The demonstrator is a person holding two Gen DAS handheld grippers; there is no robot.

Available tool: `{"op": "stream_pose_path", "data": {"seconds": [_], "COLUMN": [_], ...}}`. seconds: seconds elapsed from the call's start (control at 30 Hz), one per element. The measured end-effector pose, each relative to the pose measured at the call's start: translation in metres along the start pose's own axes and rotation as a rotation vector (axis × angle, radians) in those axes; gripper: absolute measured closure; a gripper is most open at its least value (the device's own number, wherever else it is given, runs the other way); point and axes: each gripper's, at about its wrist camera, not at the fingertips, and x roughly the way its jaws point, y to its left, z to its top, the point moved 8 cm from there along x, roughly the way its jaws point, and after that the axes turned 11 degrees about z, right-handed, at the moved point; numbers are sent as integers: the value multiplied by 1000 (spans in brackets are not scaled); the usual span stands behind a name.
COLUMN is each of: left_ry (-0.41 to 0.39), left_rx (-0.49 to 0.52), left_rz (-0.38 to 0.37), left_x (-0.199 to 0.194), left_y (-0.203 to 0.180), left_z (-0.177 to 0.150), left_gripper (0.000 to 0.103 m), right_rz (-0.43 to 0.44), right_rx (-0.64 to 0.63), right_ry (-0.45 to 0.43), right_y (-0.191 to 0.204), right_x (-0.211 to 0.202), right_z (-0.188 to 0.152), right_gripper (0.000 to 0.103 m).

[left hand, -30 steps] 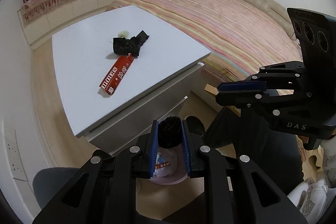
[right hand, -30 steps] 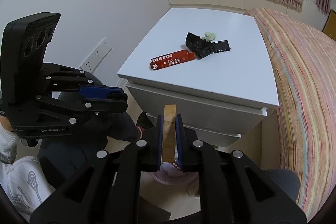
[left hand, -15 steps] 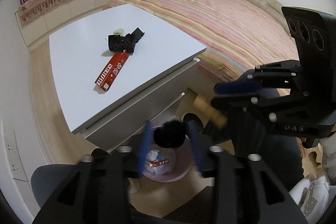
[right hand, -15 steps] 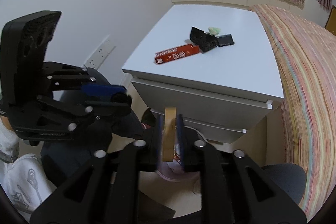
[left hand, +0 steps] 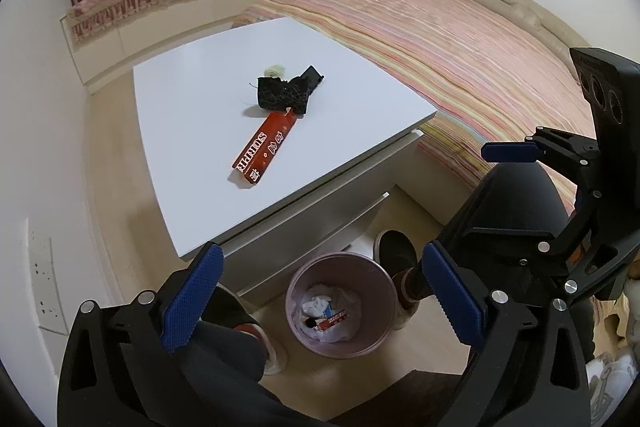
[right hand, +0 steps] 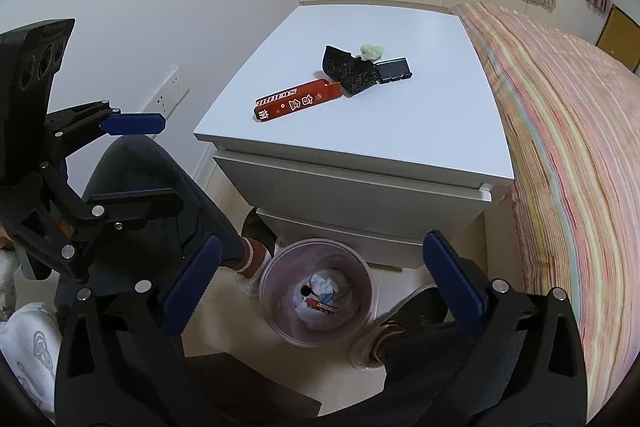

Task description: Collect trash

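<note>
Both grippers have let go since a second ago: my left gripper [left hand: 322,297], which was clamped on a dark fuzzy clump, now has its jaws spread wide with nothing between them, and my right gripper [right hand: 326,289], which was pinching a tan strip, is likewise wide open and holding nothing. Straight below and between the blue pads [left hand: 192,297] of the left one I see the bin [left hand: 340,305] on the floor, with white crumpled paper and a small red wrapper inside; the right wrist view shows the same bin [right hand: 318,293] framed between its own fingers [right hand: 454,285]. Beyond the left jaws, up on the white nightstand [left hand: 192,147], three or four pieces of trash lie together: a red box [left hand: 265,149] lying flat, a black mesh wad [left hand: 282,95] touching its far end, a small black piece [left hand: 312,77] just behind the wad, and a pale green scrap [left hand: 275,71] beside it. From the right gripper the box [right hand: 298,99] points toward the wad [right hand: 350,73]. The other gripper shows at the edge of each view, to the right of my left jaws and to the left of my right jaws. A striped bed [left hand: 460,39] runs alongside the nightstand, and a foot in a shoe [left hand: 396,255] rests just beside the bin
</note>
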Motion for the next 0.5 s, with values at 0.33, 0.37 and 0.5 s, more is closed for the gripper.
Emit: {"op": "stream_pose_path", "data": {"seconds": [0.33, 0.37, 0.5], "left_ry": [-2, -3, -11], "left_rx": [-1, -2, 3], "left_rz": [-1, -2, -1], "left_x": [-3, -3, -5], "left_y": [2, 3, 5], "left_z": [3, 4, 8], "left_gripper": [7, 7, 7], "right_rz": [-4, -5, -11], "right_rx": [0, 0, -3], "right_ry": [0, -1, -5], "right_y": [-2, -2, -3], "right_x": [-2, -2, -6], "right_z": [3, 4, 9], "right_gripper": [3, 3, 3]}}
